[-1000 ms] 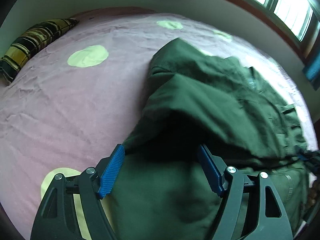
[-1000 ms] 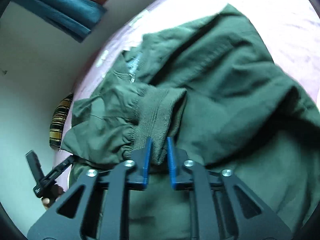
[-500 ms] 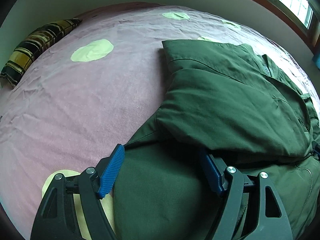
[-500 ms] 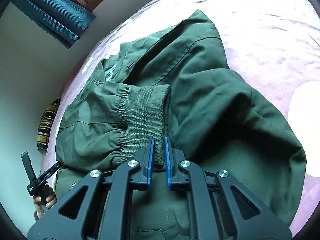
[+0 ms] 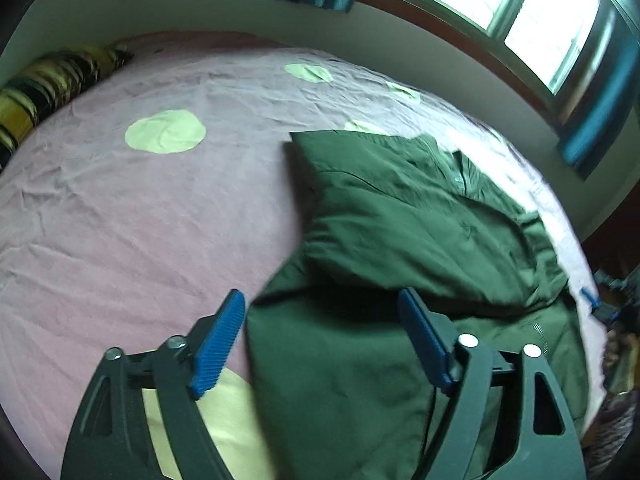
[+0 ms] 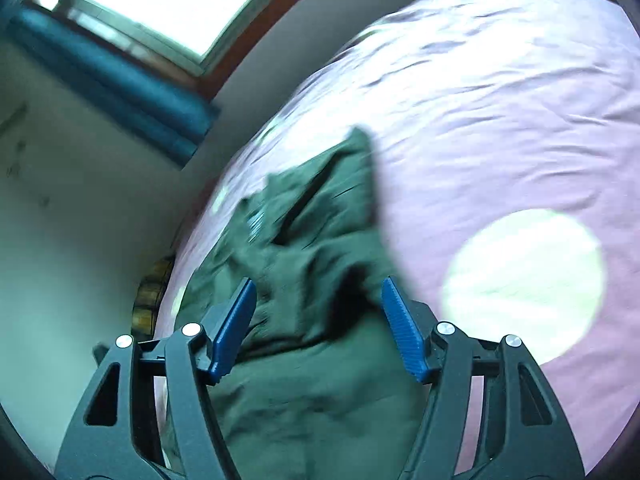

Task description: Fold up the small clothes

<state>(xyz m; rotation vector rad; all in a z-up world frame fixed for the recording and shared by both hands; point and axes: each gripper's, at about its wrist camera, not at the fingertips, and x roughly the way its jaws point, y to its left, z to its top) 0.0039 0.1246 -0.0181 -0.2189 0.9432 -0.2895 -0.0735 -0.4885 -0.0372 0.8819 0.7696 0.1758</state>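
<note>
The right wrist view is smeared by motion, so the seams and folds of the green jacket (image 6: 320, 264) run together, and its near part drops out of the bottom edge behind the right gripper (image 6: 316, 328). In the left wrist view the jacket's (image 5: 420, 240) lower hem is likewise hidden under the left gripper (image 5: 320, 340) and cut off below. The striped pillow (image 5: 44, 88) is blurred and clipped at the left edge, and the other gripper (image 5: 612, 304) at the right rim is too small and dark to tell how its jaws stand.
</note>
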